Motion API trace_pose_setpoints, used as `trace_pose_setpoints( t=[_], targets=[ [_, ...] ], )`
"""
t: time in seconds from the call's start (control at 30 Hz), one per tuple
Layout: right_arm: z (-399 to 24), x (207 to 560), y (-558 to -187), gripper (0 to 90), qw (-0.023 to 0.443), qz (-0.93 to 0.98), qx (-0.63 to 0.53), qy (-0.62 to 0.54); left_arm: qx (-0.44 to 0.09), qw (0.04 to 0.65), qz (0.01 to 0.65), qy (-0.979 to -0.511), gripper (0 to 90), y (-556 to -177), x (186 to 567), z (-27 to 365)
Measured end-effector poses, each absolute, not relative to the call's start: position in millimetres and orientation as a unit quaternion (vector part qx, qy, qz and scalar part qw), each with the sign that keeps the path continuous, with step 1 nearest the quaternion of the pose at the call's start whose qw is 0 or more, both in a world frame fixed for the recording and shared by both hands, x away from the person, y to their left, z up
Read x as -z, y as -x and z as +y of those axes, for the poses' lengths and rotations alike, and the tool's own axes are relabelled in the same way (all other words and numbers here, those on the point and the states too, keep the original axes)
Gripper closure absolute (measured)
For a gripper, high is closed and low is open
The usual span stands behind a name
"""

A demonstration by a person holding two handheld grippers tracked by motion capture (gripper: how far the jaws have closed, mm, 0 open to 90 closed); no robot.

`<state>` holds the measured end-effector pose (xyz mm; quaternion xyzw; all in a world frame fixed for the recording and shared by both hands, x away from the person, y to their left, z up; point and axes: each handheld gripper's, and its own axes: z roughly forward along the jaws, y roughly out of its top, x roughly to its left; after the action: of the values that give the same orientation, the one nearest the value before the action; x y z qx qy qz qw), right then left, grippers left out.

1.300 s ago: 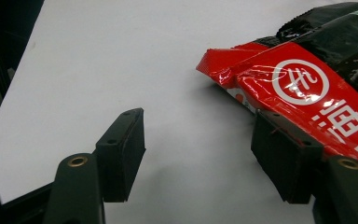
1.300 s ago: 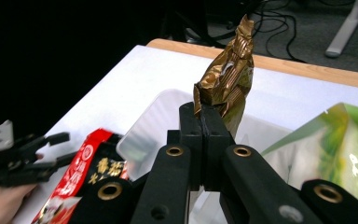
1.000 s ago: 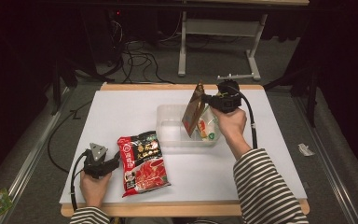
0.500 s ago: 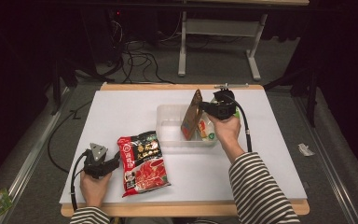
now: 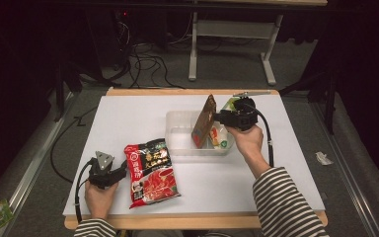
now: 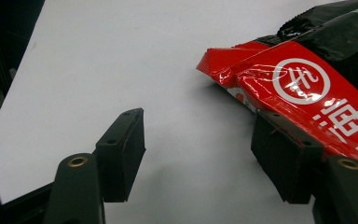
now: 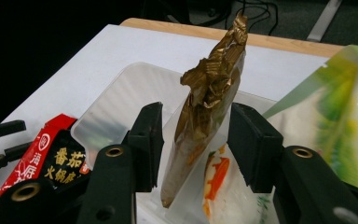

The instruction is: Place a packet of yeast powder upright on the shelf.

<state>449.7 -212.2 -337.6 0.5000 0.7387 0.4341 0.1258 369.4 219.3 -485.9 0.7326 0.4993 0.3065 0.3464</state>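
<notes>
While cables point(image 5: 143, 64) litter the dark floor, the white table point(image 5: 128, 118) bears both grippers, left gripper point(image 6: 196, 154) gaping, right gripper point(image 7: 193, 147) apart.

A lab or recording room, dimly lit: a white-topped table point(image 5: 128, 118) with a wood edge on grey carpet point(image 5: 34, 163), loose black cables point(image 5: 143, 61) on the floor beyond its far edge, a metal-legged bench point(image 5: 227, 29) behind

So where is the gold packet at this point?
In the high view the gold packet stands on edge in the clear tub, right of table centre, between the right gripper's jaws.
</notes>
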Motion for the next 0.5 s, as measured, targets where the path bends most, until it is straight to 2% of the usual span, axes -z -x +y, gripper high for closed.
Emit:
trace_pose_setpoints(
  t=[0.5],
  targets=[
    [-257.1,338.1,-385.8,53.7,0.172,0.748,-0.474,-0.431,-0.297,0.353,0.502,-0.732,34.6,-370.2,485.7,221.2]
  ],
)
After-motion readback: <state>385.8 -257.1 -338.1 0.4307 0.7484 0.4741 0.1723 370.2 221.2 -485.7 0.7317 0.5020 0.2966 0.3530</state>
